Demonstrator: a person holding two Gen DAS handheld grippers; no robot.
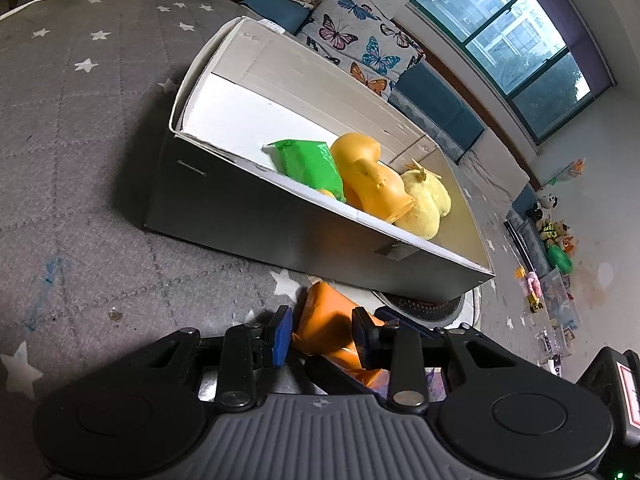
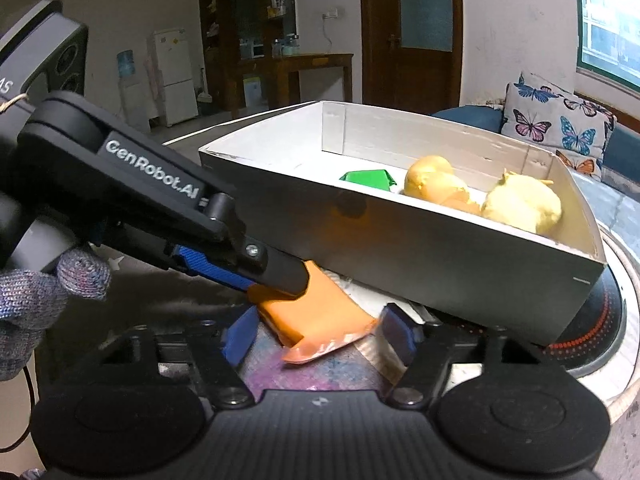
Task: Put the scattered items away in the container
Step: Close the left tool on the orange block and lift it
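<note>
Where left tool [image 1: 322,334] clamps orange packet [image 1: 324,320] — far end hidden; box [image 1: 256,216] beside

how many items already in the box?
3 visible in the box: green packet toward its left, orange toy mid, yellow plush right. More may hide behind the near wall.

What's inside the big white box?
Inside the white box are a green packet, an orange plastic duck-like toy and a yellow plush toy. The near wall hides their undersides and part of the box floor.
</note>
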